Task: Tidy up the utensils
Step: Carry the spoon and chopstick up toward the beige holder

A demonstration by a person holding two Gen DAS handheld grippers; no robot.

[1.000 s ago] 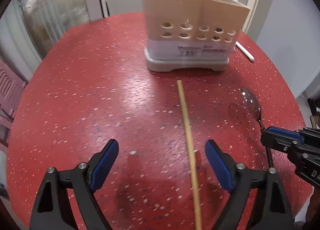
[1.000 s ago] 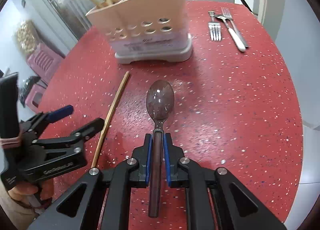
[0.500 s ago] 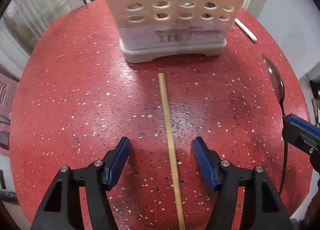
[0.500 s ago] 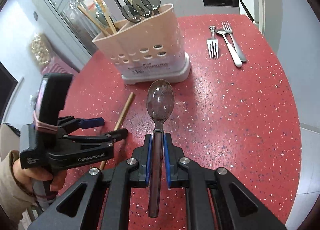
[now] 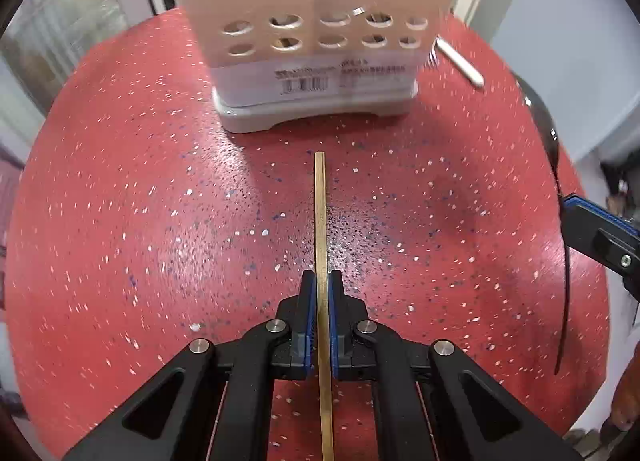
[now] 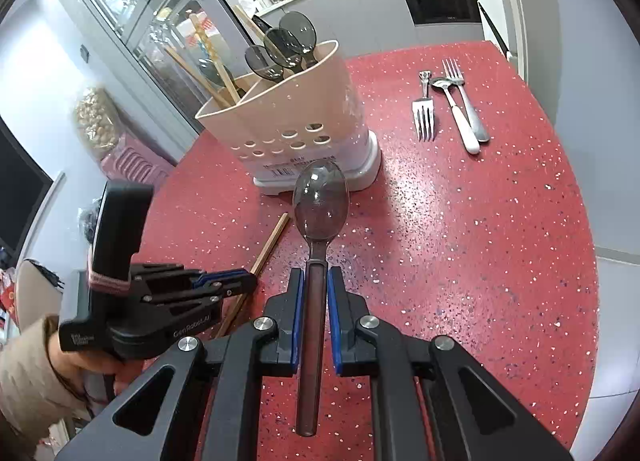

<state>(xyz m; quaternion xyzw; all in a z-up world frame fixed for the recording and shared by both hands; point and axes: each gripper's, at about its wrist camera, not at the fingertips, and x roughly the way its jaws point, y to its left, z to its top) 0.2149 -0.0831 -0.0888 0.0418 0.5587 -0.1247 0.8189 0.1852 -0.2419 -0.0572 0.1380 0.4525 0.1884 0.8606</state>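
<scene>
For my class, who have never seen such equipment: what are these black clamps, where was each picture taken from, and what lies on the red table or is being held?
No robot here: a person holds a hand-operated clamp in each hand, each with a wide-angle camera looking along its jaws.

The left wrist picture shows the left gripper. Its jaws have just closed on a wooden chopstick, whose far end points at the beige utensil holder.

The right wrist picture shows the right gripper, shut on the handle of a dark translucent spoon. To its left are the other clamp and the person's hand.

The holder already contains similar spoons and chopsticks. On the red speckled table to the right lie two forks and a white-handled spoon.
</scene>
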